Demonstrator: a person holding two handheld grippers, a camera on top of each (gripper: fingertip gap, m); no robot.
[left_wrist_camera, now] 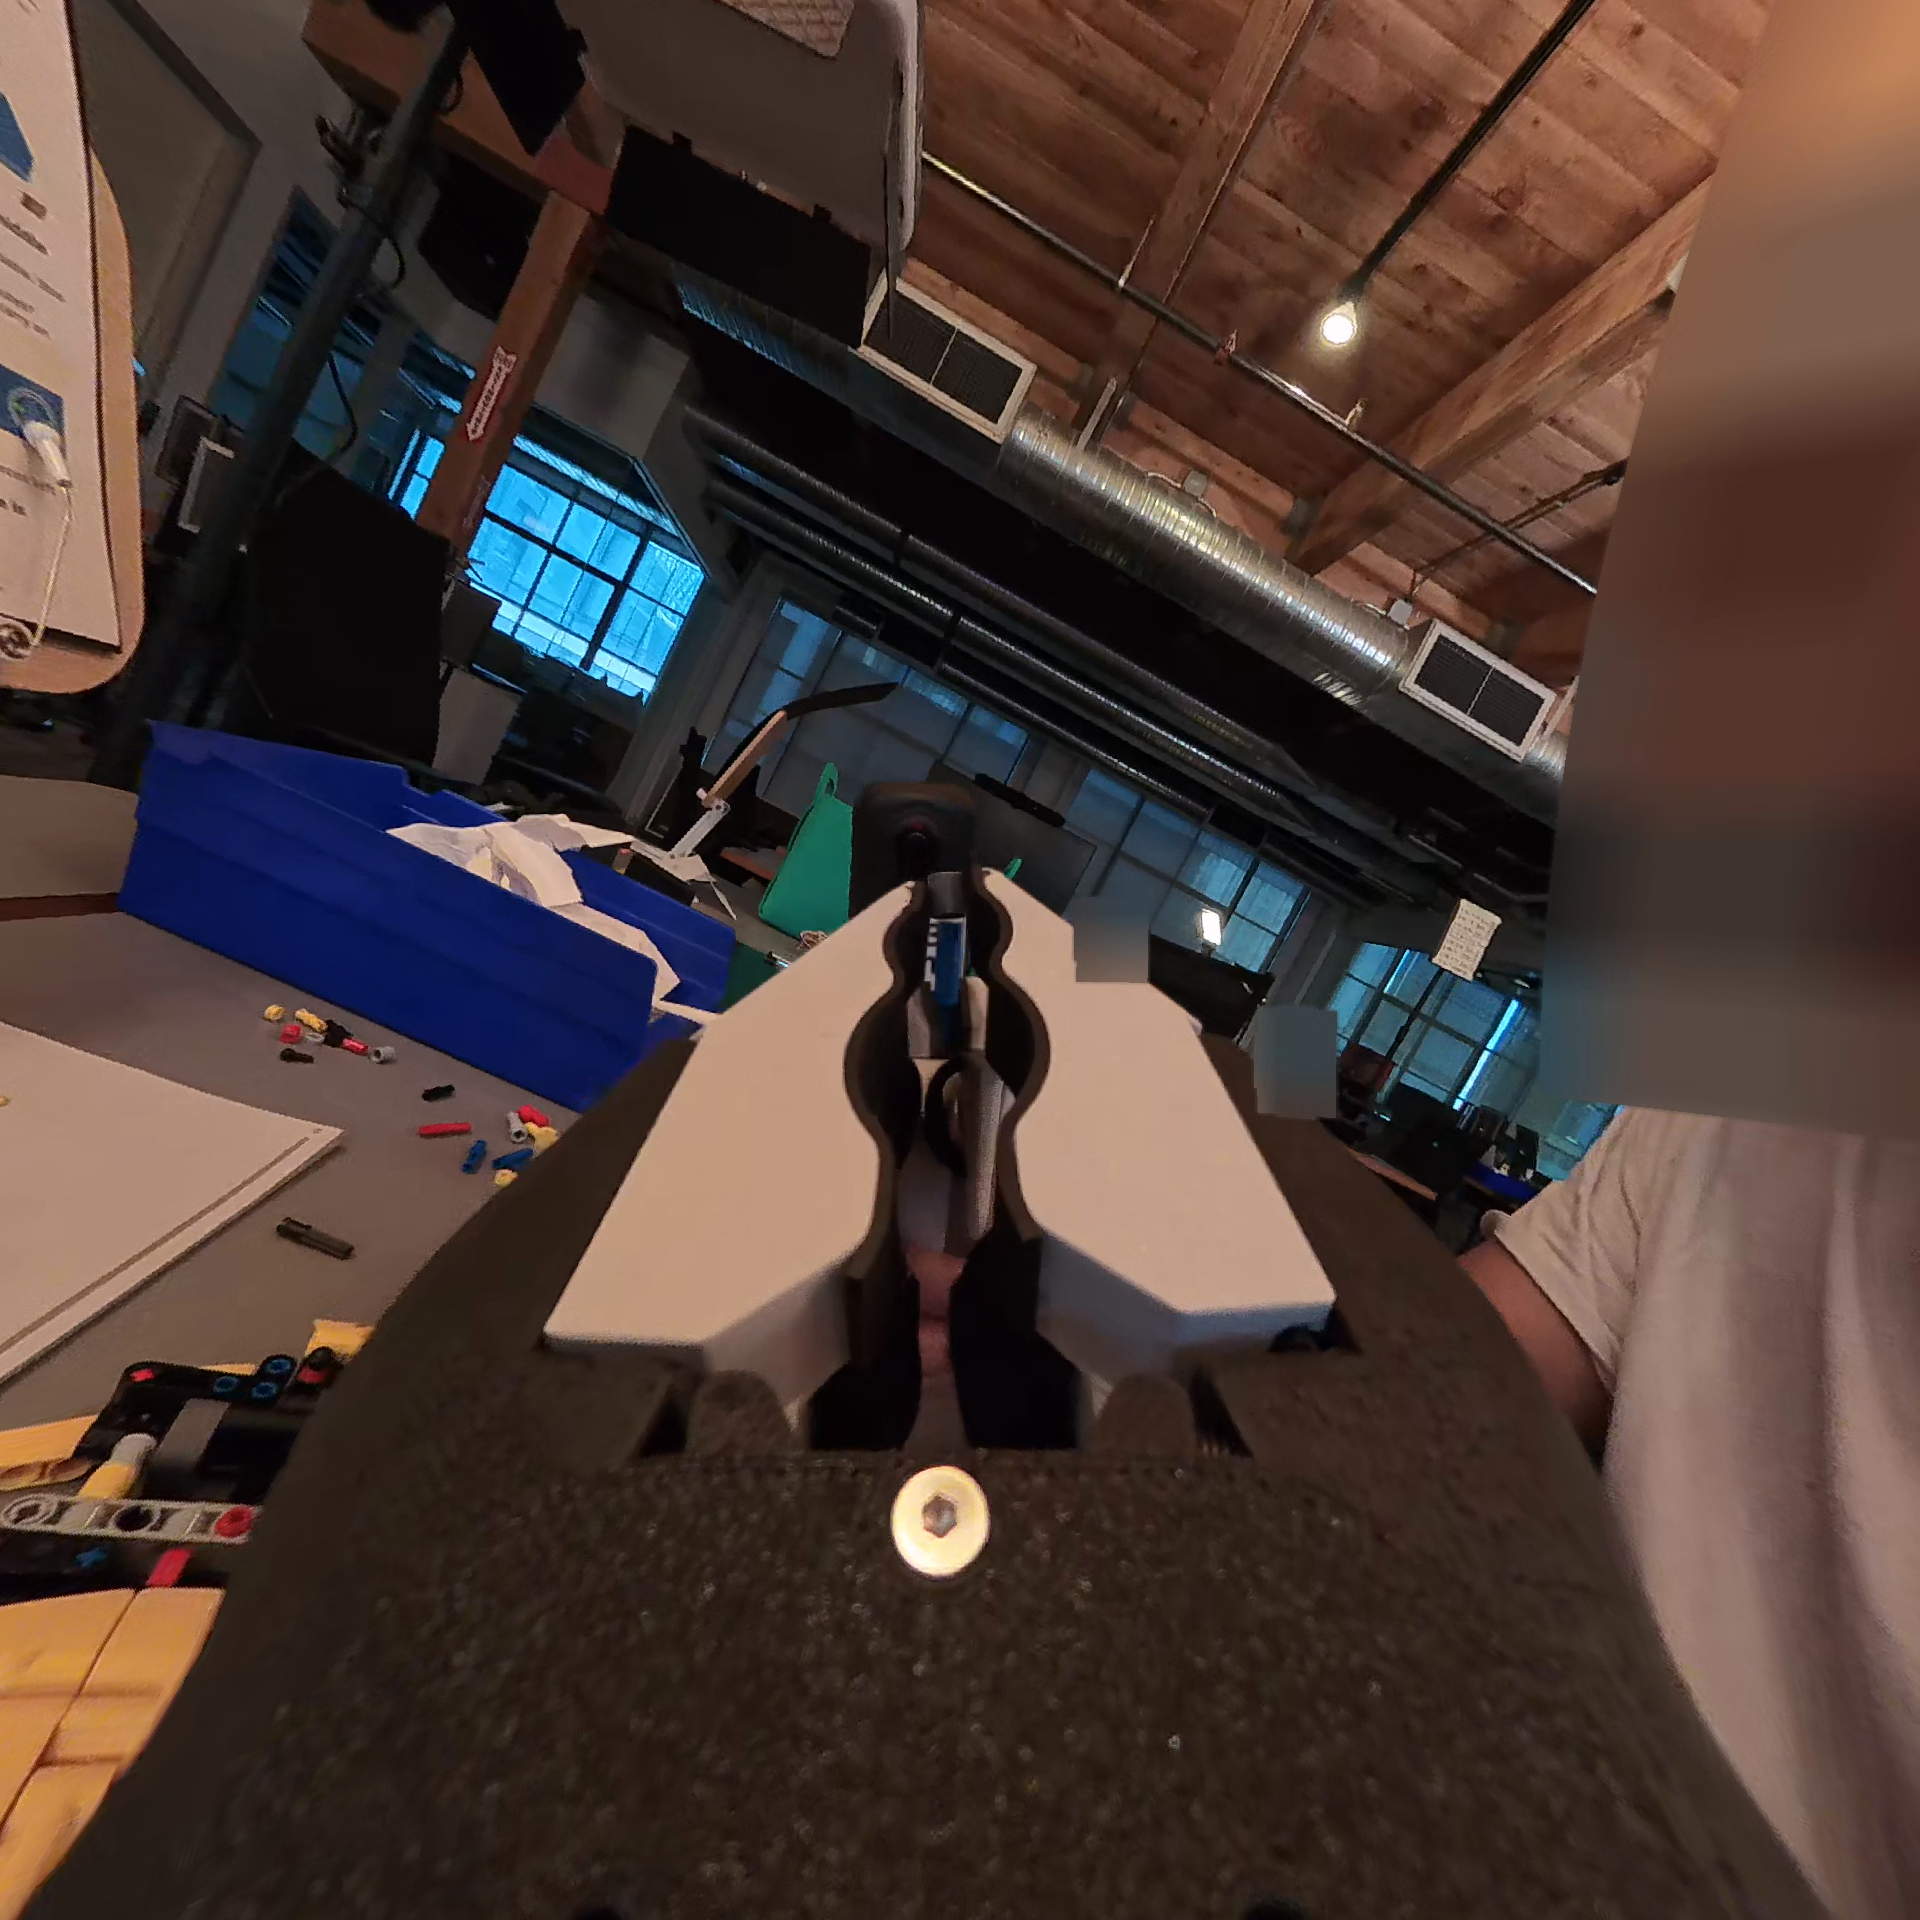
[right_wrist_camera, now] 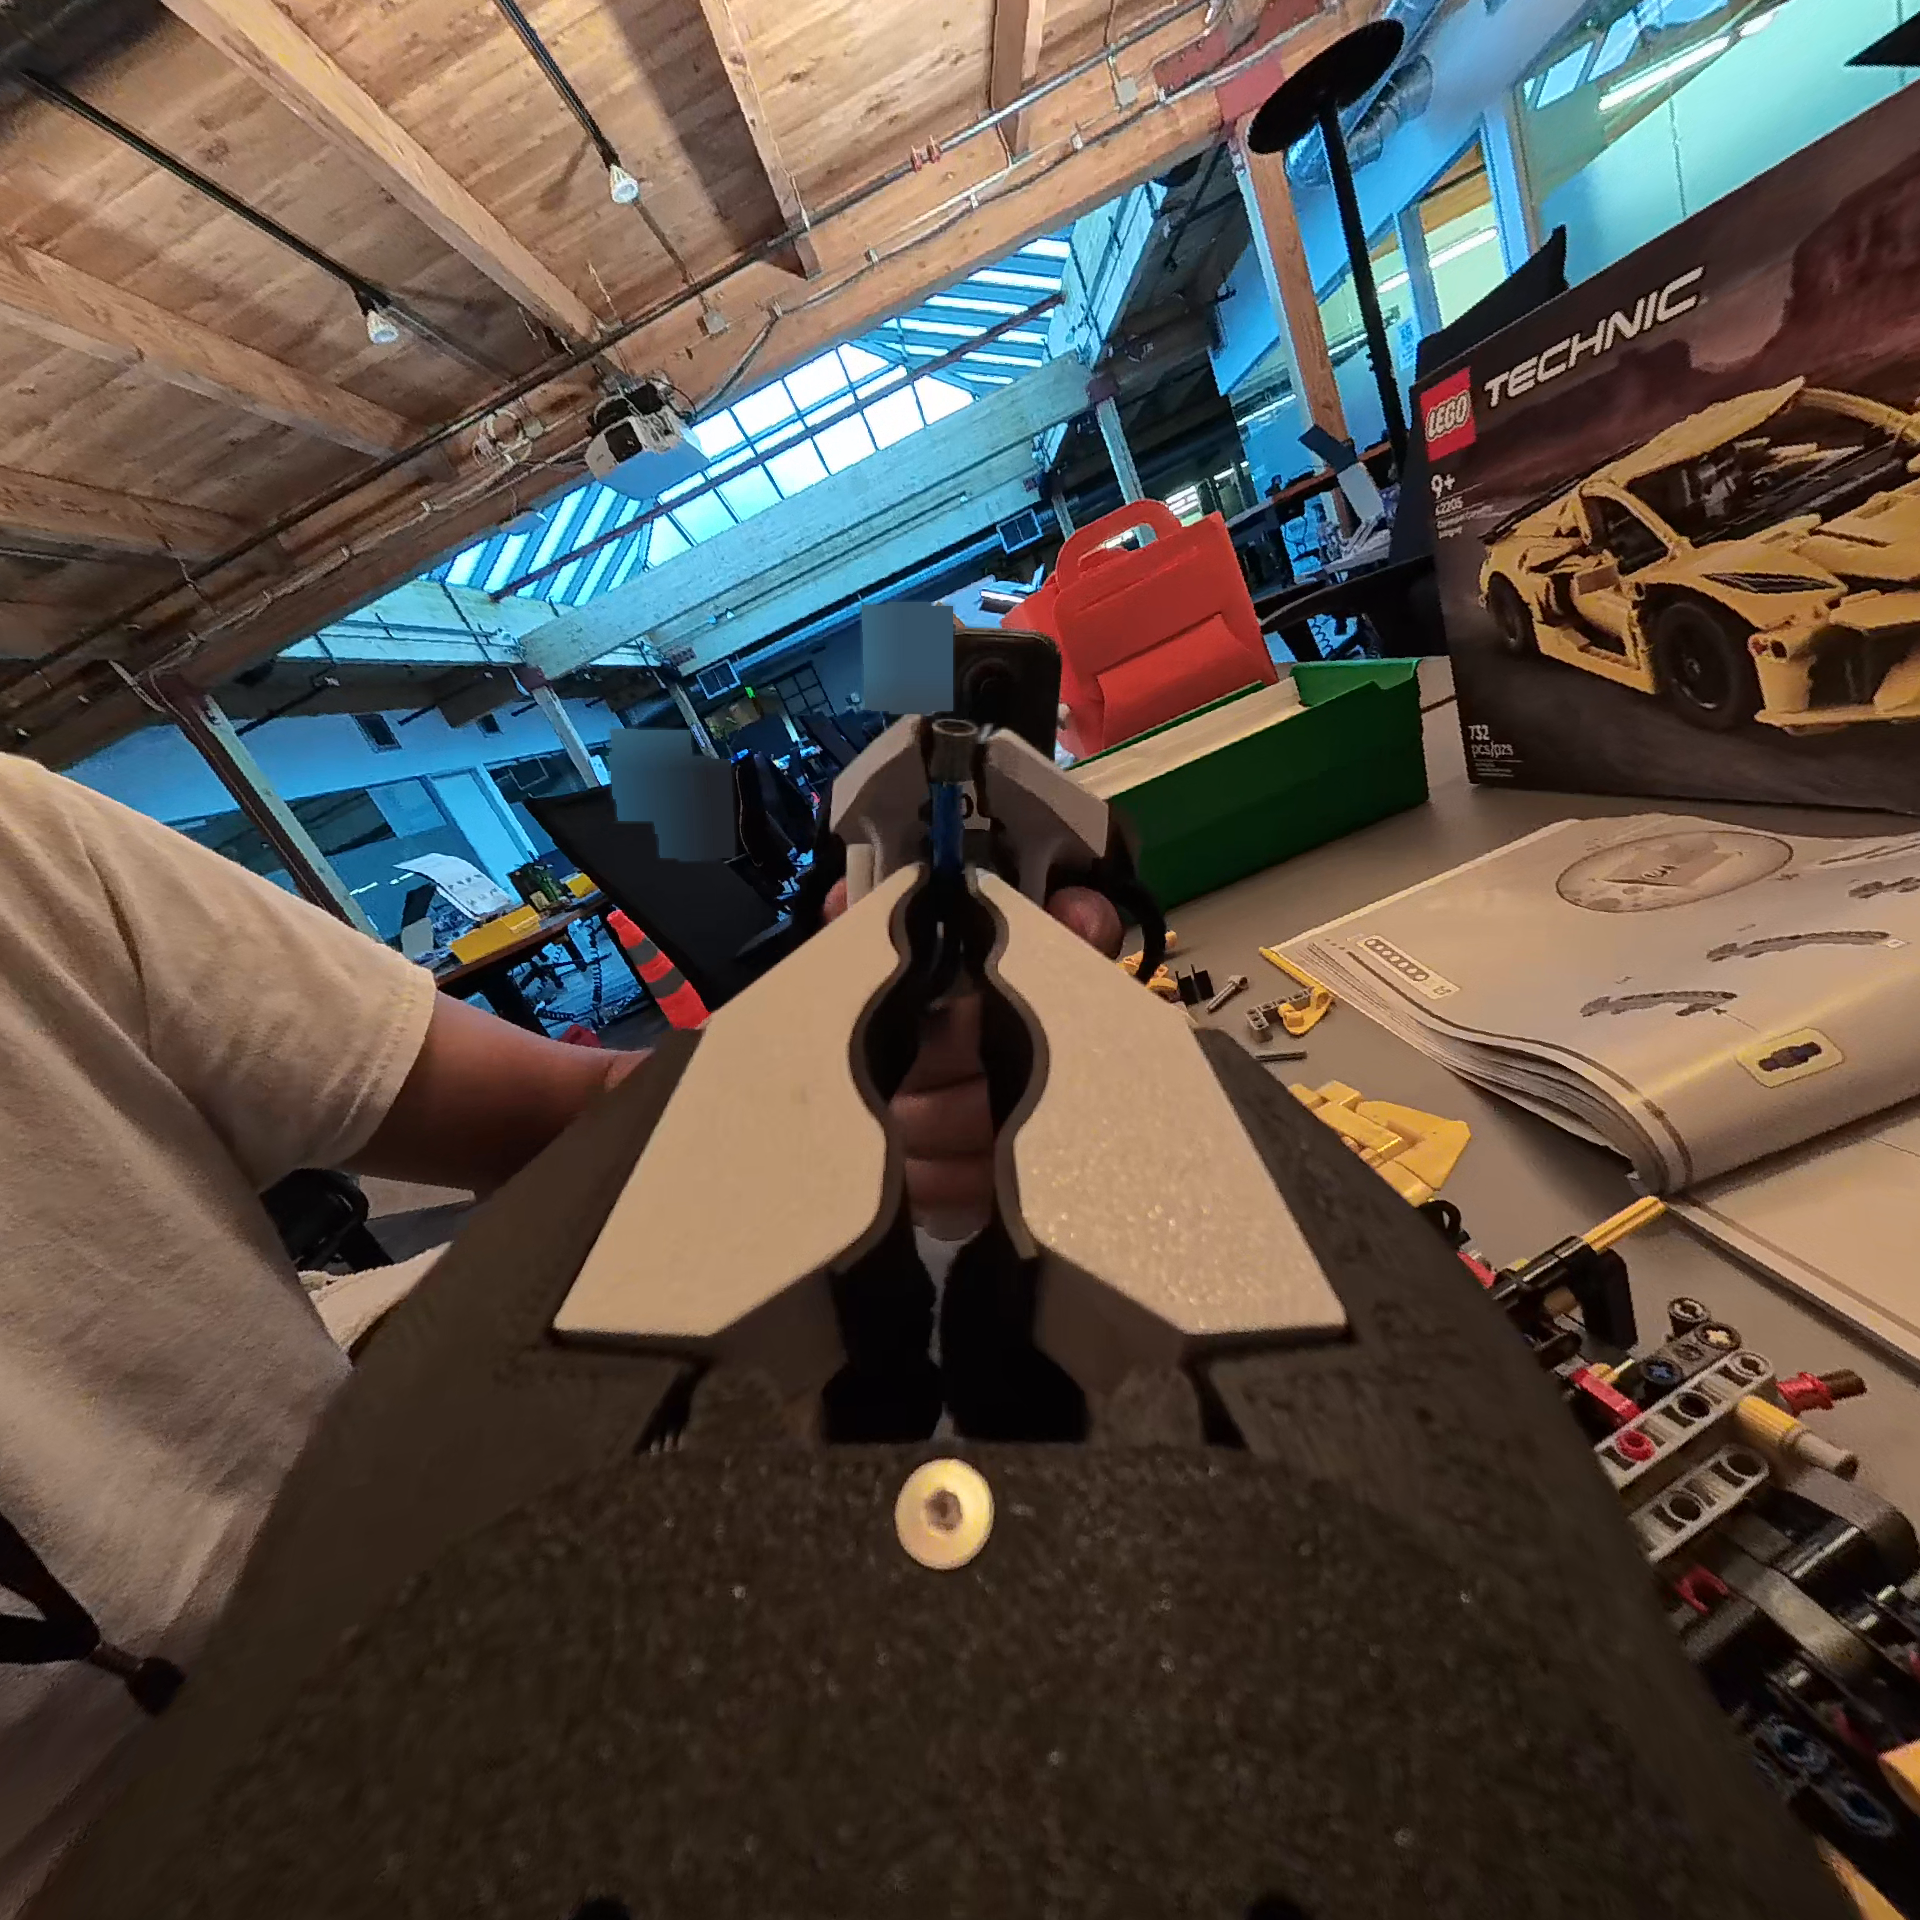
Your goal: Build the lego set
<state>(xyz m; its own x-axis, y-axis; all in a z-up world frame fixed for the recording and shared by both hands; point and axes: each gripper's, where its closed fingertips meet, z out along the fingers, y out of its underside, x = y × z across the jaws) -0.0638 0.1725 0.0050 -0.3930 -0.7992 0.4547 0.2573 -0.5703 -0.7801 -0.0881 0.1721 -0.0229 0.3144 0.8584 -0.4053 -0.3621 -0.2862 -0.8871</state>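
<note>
A grey table [right_wrist_camera: 1558,1174] stands in a workshop with a wooden ceiling [left_wrist_camera: 1299,156]. Both grippers are raised above it, tip to tip.

In the left wrist view, the left gripper [left_wrist_camera: 940,914] has its jaws drawn close around a small blue pin [left_wrist_camera: 943,966], with a grey rod [left_wrist_camera: 982,1153] between the jaws nearer the camera. Low on the left lies part of the black and yellow model [left_wrist_camera: 156,1455]. Beyond it are loose small pieces [left_wrist_camera: 488,1132] on the table, then a blue bin [left_wrist_camera: 416,914] with crumpled paper inside.

The right wrist view shows the right gripper [right_wrist_camera: 948,883] closed on the same blue pin [right_wrist_camera: 943,842], which ends in a grey sleeve [right_wrist_camera: 951,753] held by the other gripper facing it. Only this view shows the open instruction booklet [right_wrist_camera: 1621,987], yellow parts [right_wrist_camera: 1382,1132], a green tray [right_wrist_camera: 1288,790], a red bag [right_wrist_camera: 1153,613] and the set's box [right_wrist_camera: 1683,561] farthest off. A person's white sleeve [right_wrist_camera: 156,1039] fills the left.
</note>
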